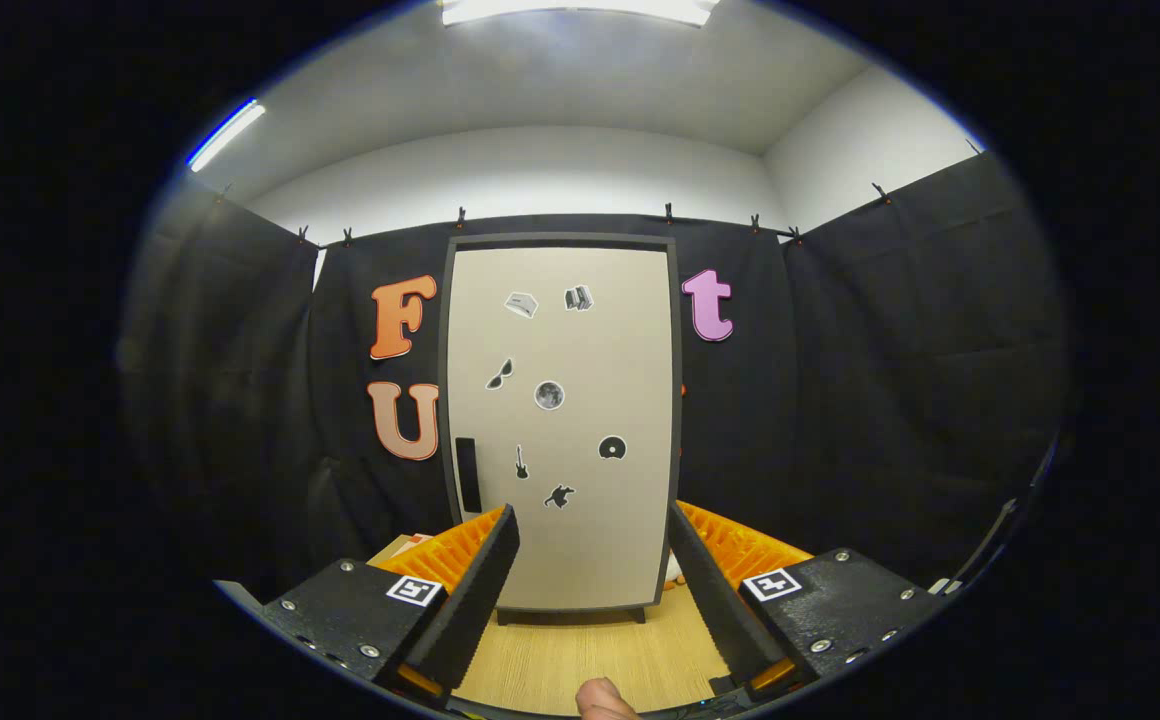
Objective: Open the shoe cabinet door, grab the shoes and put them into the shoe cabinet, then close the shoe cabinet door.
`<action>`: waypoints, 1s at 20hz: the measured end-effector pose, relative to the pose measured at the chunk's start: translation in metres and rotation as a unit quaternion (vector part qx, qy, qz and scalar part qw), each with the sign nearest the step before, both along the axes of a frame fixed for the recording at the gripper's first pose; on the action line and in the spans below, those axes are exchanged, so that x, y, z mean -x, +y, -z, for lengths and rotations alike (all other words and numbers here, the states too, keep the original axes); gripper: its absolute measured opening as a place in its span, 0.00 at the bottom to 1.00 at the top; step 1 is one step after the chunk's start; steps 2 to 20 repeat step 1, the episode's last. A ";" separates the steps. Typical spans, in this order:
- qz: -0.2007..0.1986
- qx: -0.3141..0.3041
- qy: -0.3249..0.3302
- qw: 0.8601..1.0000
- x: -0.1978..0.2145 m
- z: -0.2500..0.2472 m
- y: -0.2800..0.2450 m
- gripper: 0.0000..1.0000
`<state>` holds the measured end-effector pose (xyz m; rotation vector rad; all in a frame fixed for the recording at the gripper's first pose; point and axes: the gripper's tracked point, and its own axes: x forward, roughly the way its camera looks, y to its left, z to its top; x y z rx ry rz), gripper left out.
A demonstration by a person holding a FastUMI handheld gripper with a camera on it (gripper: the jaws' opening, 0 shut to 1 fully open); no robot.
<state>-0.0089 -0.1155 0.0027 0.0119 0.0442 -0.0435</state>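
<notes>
the tall beige shoe cabinet with a dark grey frame (pixel 560 420) stands upright on the pale wood-grain table (pixel 580 665), straight ahead of the tool and beyond its fingertips, its flat door shut and dotted with small black-and-grey stickers. it looks like a stiff, rigid panel box, probably light for its height, so a sharp pull could rock or slide it on the smooth table; a steady pull outward seems wiser. the place to take hold is the narrow black vertical handle slot (pixel 468 474) low on the door's left edge, which suggests the hinges sit on the right. something small and pale (pixel 675 577) peeks from behind the cabinet's lower right corner, too hidden to say whether it is a shoe. the black two-finger tool with orange ribbed sides (pixel 590 560) is held level and pointed squarely at the door's lower half, fingers spread wide and released, with nothing between them. a fingertip of the person's hand (pixel 605 699) shows beneath the tool.
</notes>
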 end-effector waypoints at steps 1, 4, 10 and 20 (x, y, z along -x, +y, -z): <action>0.000 -0.002 0.001 1.000 0.003 0.001 -0.004 0.94; 0.000 -0.002 0.001 1.000 0.003 0.001 -0.004 0.94; 0.000 -0.002 0.001 1.000 0.003 0.001 -0.004 0.94; 0.000 -0.002 0.001 1.000 0.003 0.001 -0.004 0.94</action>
